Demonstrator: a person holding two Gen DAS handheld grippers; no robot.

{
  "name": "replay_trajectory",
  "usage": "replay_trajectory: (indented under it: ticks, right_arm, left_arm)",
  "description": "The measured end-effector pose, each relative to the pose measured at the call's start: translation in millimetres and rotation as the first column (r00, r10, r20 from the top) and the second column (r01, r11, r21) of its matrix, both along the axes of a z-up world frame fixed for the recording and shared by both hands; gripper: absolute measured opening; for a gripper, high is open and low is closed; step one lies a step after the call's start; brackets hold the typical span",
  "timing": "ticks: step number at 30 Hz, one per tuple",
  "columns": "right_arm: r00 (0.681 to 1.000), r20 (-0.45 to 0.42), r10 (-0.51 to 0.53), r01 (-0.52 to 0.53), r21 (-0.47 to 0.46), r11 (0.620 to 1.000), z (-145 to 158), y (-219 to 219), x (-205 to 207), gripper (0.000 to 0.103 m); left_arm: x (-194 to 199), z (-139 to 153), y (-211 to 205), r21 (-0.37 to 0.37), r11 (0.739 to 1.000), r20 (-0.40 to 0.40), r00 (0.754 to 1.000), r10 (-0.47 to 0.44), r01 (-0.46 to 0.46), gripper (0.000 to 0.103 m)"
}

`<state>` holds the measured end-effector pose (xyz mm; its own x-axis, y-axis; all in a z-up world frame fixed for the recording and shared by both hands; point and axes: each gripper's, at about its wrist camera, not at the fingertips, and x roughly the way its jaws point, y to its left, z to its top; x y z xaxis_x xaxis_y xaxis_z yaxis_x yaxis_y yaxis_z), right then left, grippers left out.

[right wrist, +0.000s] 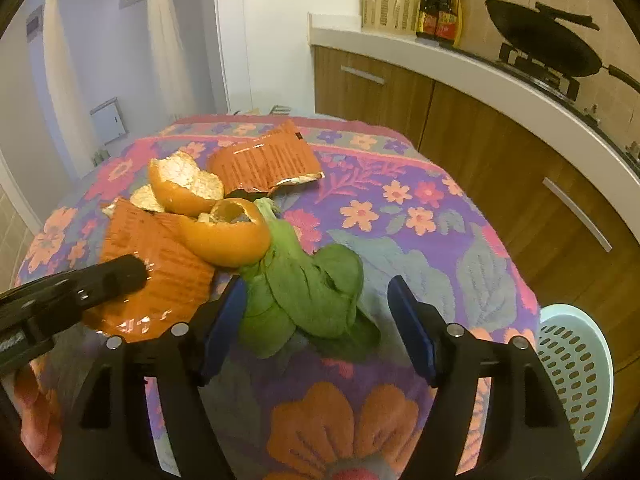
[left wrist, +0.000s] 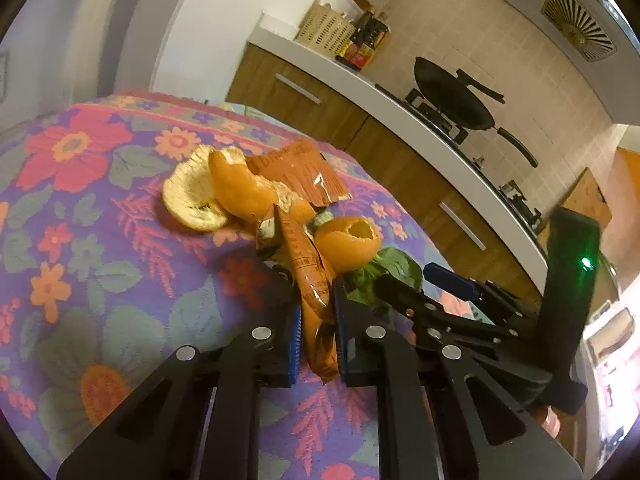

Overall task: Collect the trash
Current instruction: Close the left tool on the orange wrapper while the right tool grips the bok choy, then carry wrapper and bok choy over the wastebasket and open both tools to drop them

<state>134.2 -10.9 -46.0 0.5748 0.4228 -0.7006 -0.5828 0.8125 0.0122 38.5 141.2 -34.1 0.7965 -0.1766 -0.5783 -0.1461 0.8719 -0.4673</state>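
On the flowered tablecloth [left wrist: 84, 216] lies a heap of trash. My left gripper [left wrist: 315, 308] is shut on a long orange snack wrapper [left wrist: 310, 276], its blue pads pressing both sides. Beyond it lie orange peels [left wrist: 192, 196], a cupped peel [left wrist: 348, 240] and a second torn orange wrapper [left wrist: 300, 172]. In the right wrist view my right gripper [right wrist: 318, 320] stands open around wilted green leaves [right wrist: 312, 296]. Its left pad is at the leaves' edge and its right pad is clear of them. The left gripper's finger [right wrist: 116, 276] rests on the wrapper [right wrist: 160, 272] beside it.
A light blue perforated basket [right wrist: 572, 360] stands below the table's right edge. Behind are a kitchen counter [right wrist: 460, 64] with wooden cabinets, a black wok [right wrist: 544, 44] on the stove, sauce bottles [right wrist: 440, 12] and a cream basket [right wrist: 388, 4].
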Motion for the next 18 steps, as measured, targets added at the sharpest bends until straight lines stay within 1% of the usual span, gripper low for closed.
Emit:
replay_trajectory:
  ticks: [4,5,6,7,8,9,10,11,12,15,18]
  right_arm:
    - [0.999,-0.05,0.006,-0.007,-0.03,1.0,-6,8,8,0.069]
    - [0.999,-0.053,0.009,-0.011,-0.037,0.999,-8,9,7,0.065]
    - [0.998,-0.054,0.014,-0.016,-0.037,0.999,-8,9,6,0.053]
    - [0.998,-0.057,0.028,-0.029,-0.032,0.999,-9,10,4,0.047]
    - [0.998,-0.055,0.037,-0.038,-0.029,0.999,-9,11,2,0.037]
    - [0.998,-0.042,0.041,-0.042,-0.033,0.999,-8,11,-2,0.03]
    - [0.999,-0.033,0.04,-0.041,-0.039,0.998,-8,12,-6,0.027]
    - [0.999,-0.021,0.037,-0.038,-0.042,0.998,-7,12,-9,0.019]
    - [0.999,-0.012,0.036,-0.036,-0.042,0.998,-7,12,-12,0.016]
    - [1.0,0.024,-0.014,0.015,-0.03,0.999,-3,5,-19,0.015]
    - [0.996,0.051,-0.072,0.071,0.025,0.997,5,-11,-28,0.015]
  left_arm:
    - [-6,8,-4,0.053,0.998,0.022,1.0,0.02,-0.021,0.011]
    - [-8,8,-4,0.053,0.998,0.026,0.999,0.02,-0.021,0.011]
    - [-9,8,-2,0.047,0.999,0.027,0.999,0.022,-0.023,0.011]
    - [-9,9,0,0.041,0.999,0.029,0.999,0.025,-0.026,0.011]
    - [-10,10,2,0.034,0.999,0.034,0.999,0.028,-0.029,0.01]
    - [-12,10,4,0.027,0.999,0.04,0.999,0.033,-0.034,0.01]
    - [-13,11,5,0.022,0.999,0.046,0.998,0.037,-0.038,0.01]
    - [-15,12,7,0.02,0.999,0.051,0.998,0.041,-0.042,0.01]
    - [-18,13,9,0.016,0.999,0.06,0.997,0.047,-0.048,0.01]
    - [-23,17,11,0.005,0.998,0.085,0.994,0.063,-0.063,0.01]
    - [-26,20,11,-0.006,0.998,0.109,0.992,0.061,-0.061,0.01]
